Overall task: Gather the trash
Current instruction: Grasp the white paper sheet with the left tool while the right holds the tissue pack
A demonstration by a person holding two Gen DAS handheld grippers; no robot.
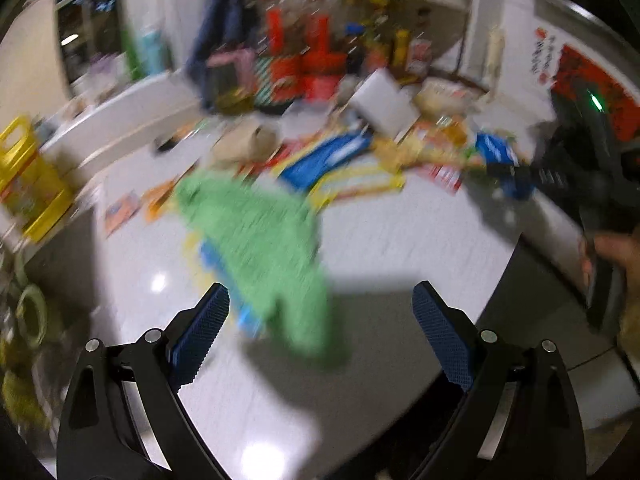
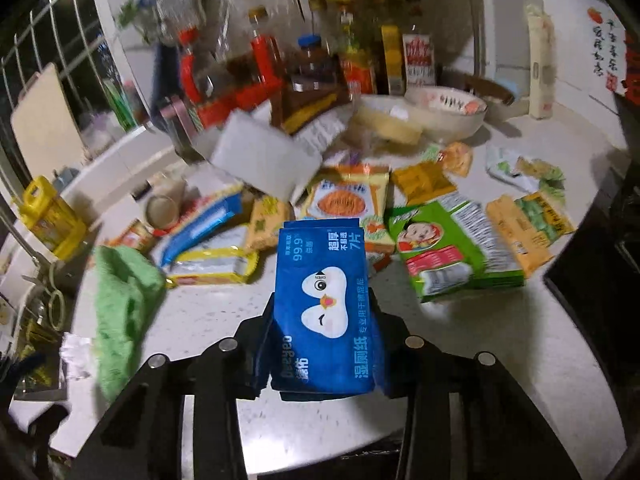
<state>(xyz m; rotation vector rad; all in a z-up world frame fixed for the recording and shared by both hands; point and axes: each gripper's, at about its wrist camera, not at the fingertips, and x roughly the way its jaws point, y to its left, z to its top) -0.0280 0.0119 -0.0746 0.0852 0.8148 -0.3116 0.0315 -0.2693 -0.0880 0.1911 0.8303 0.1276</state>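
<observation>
Left wrist view, left to right: a yellow jug [image 1: 28, 180] stood at the counter's edge; a green cloth [image 1: 264, 248] lay blurred on the white counter [image 1: 400, 240]. The left gripper [image 1: 320, 308] hung above the counter with its jaws spread wide and nothing between them.

Right wrist view, left to right: the green cloth [image 2: 120, 312], a yellow-edged wrapper [image 2: 216, 266], then the right gripper [image 2: 324, 344], clamped on a blue wet-wipe packet [image 2: 324, 292] lifted clear of the counter. Beyond lay an orange snack bag [image 2: 348, 200] and a green snack bag [image 2: 448, 252].

The grip likely needed to stay firm and level, since the soft, slippery packet could slide free during carrying.

Legible on the packet: "99.9", "7片", "湿厕纸", "OPEN". Other labels were too blurred to read.
</observation>
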